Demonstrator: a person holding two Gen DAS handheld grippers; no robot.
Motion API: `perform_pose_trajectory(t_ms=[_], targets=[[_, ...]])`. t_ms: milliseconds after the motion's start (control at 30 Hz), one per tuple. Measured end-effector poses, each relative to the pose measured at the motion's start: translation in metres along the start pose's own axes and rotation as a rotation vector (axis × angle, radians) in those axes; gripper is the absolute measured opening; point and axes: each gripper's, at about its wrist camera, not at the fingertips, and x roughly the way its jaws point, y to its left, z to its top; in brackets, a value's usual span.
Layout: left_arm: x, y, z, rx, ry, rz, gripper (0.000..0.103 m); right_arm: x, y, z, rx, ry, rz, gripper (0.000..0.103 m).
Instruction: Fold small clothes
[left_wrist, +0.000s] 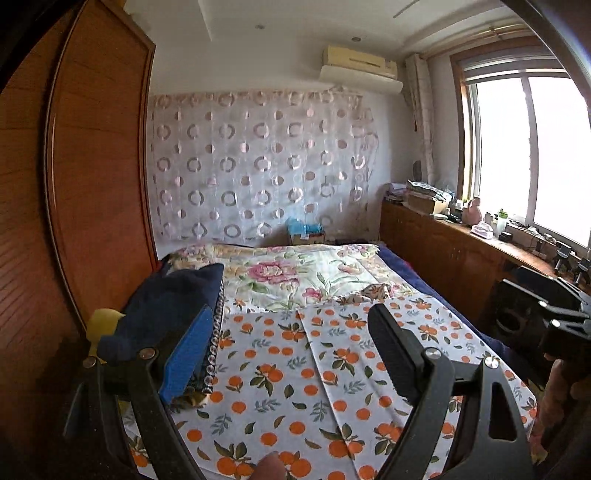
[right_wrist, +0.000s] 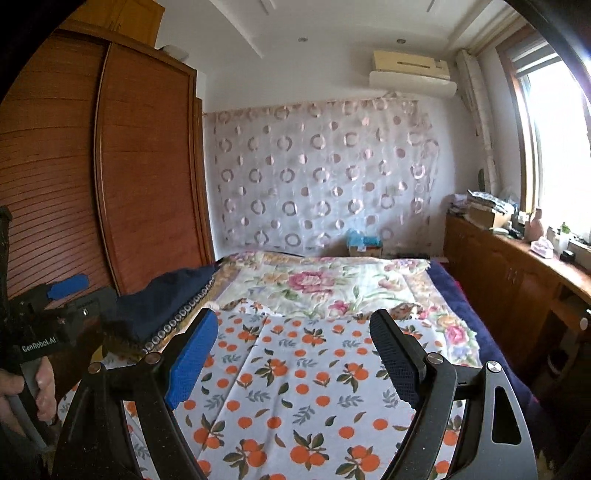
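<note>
A white cloth printed with oranges (left_wrist: 280, 373) (right_wrist: 295, 387) lies flat on the near part of the bed, one layer's edge overlapping down its middle. My left gripper (left_wrist: 291, 310) hovers above it, open, with nothing between the blue pad and the black pad. My right gripper (right_wrist: 294, 314) hangs over the same cloth, also open and empty. A pile of dark navy clothes (left_wrist: 173, 295) (right_wrist: 162, 299) sits at the bed's left edge. Past the orange cloth lies a small crumpled patterned garment (left_wrist: 373, 291) (right_wrist: 406, 308). Each gripper shows at the edge of the other's view.
A floral quilt (left_wrist: 288, 273) covers the far bed. A wooden wardrobe (left_wrist: 99, 177) stands close on the left. On the right a cluttered wooden cabinet (left_wrist: 443, 243) runs under the window. A cardboard box (left_wrist: 306, 232) stands by the circle-patterned curtain. A hand (right_wrist: 40, 387) holds the left gripper's handle.
</note>
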Motion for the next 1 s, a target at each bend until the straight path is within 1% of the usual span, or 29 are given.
perform_pose_trajectory(t_ms=[33, 200, 667, 1000], targets=[[0.0, 0.0, 0.001, 0.0, -0.001, 0.0, 0.086, 0.013, 0.002, -0.006, 0.001, -0.001, -0.002, 0.086], [-0.004, 0.002, 0.002, -0.006, -0.006, -0.012, 0.086, 0.021, -0.003, -0.014, 0.012, -0.01, -0.001, 0.086], [-0.006, 0.004, 0.0, -0.018, 0.0, 0.012, 0.086, 0.023, -0.014, -0.01, 0.005, -0.011, -0.001, 0.086], [-0.006, 0.006, -0.001, -0.017, -0.001, 0.014, 0.086, 0.029, -0.026, -0.009, -0.003, -0.004, 0.005, 0.086]])
